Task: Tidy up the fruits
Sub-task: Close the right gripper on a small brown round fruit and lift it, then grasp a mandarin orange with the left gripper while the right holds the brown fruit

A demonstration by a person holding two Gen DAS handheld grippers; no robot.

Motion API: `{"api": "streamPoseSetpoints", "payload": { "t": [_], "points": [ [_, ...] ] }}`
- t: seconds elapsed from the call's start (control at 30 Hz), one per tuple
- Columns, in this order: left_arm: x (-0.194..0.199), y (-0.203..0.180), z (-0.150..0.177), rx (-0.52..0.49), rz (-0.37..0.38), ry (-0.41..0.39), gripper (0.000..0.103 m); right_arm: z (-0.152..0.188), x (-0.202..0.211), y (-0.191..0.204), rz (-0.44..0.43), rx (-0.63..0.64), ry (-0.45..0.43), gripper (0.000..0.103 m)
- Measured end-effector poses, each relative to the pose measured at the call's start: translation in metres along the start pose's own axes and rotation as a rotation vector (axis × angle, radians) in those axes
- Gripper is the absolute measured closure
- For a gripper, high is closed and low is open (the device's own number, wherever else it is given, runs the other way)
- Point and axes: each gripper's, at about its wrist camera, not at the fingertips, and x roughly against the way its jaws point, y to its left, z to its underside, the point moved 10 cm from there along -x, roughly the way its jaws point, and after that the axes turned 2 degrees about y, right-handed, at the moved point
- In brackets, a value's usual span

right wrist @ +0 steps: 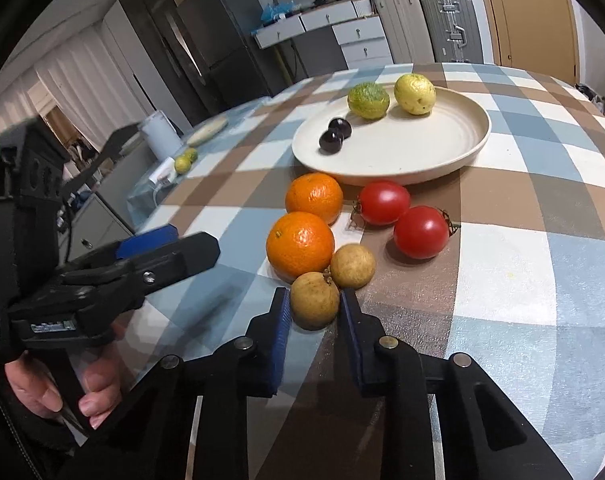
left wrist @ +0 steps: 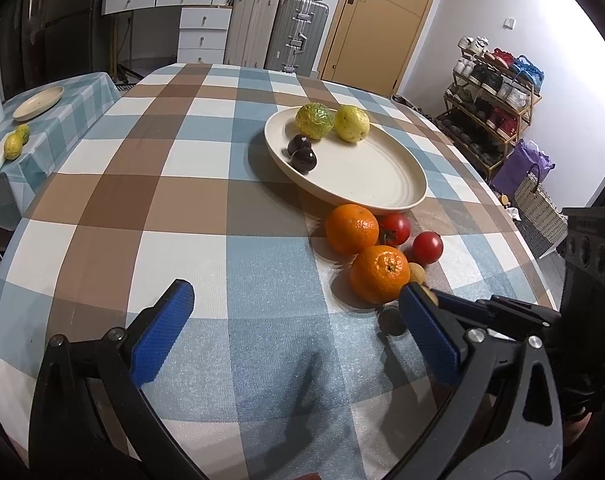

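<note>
R gripper pinches near longan on checked tablecloth, short of plate. L gripper wide, empty. Risk: round, hard fruit could squirt from pads, or lift nudges 2nd longan + orange, rolling them.

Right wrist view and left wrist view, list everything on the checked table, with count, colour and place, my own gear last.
plate: one, cream, far middle of the table.
citrus fruits: two, yellow-green, on the plate's far side.
dark plums: two, purple-black, touching, on the plate's left.
oranges: two, orange, on the cloth before the plate.
tomatoes: two, red, right of the oranges.
longans: two, tan, nearest the camera.
tablecloth: one, blue, brown and white check.
left tongs: blue pads, open over bare cloth.
right tongs: blue pads, shut on the nearer longan.
</note>
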Motion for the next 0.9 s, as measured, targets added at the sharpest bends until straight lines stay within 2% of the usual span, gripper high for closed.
{"api": "streamPoseSetpoints", "payload": {
  "t": [0.37, 0.9],
  "points": [
    [-0.019, -0.02, -0.005, -0.018, 0.021, 0.051, 0.001, -0.004, 0.028, -0.017, -0.015, -0.032, -0.08, 0.078],
    [-0.052, -0.048, -0.01, -0.002, 0.079, 0.121, 0.001, -0.012, 0.064, -0.062, 0.025, -0.065, -0.165, 0.078]
  ]
}}
